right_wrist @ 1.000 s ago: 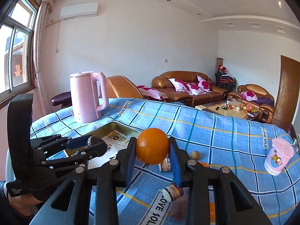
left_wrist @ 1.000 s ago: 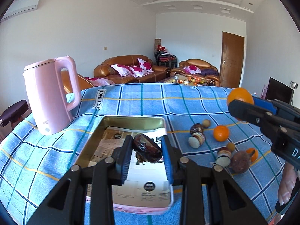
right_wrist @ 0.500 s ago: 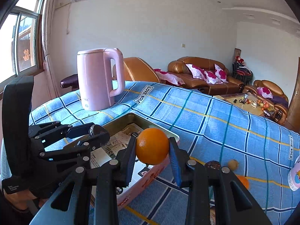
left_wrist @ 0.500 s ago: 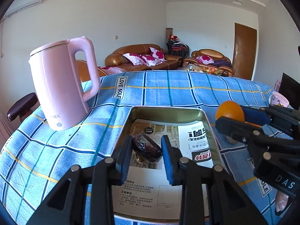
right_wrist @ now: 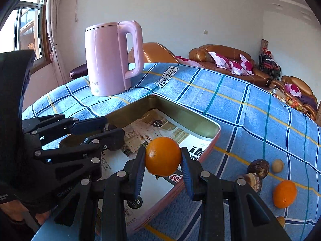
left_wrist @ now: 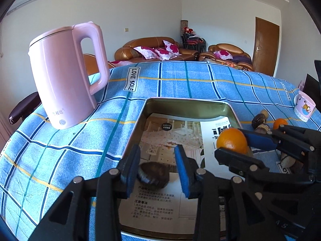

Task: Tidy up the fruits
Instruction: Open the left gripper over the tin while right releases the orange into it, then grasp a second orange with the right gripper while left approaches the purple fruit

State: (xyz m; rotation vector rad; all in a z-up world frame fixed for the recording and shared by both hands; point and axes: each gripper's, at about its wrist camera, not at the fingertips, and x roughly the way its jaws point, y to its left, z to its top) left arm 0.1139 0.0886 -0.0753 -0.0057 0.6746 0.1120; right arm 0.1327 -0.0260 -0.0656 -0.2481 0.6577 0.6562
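A gold metal tray (left_wrist: 186,105) lined with printed paper lies on the blue checked cloth; it also shows in the right wrist view (right_wrist: 186,116). My left gripper (left_wrist: 157,168) is open over the tray, and a dark brown fruit (left_wrist: 153,175) lies on the paper between its fingers. My right gripper (right_wrist: 162,168) is shut on an orange (right_wrist: 163,159) and holds it above the tray's near right side. The orange (left_wrist: 231,140) shows in the left wrist view too.
A pink kettle (left_wrist: 66,76) stands left of the tray. Loose fruits lie on the cloth right of the tray: an orange (right_wrist: 284,193), brown fruits (right_wrist: 257,166) and a small pale one (right_wrist: 277,165). A pink cup (left_wrist: 304,105) stands far right.
My left gripper opened and the dark brown fruit now lies on the tray's paper. My right gripper moved left with the orange, over the tray.
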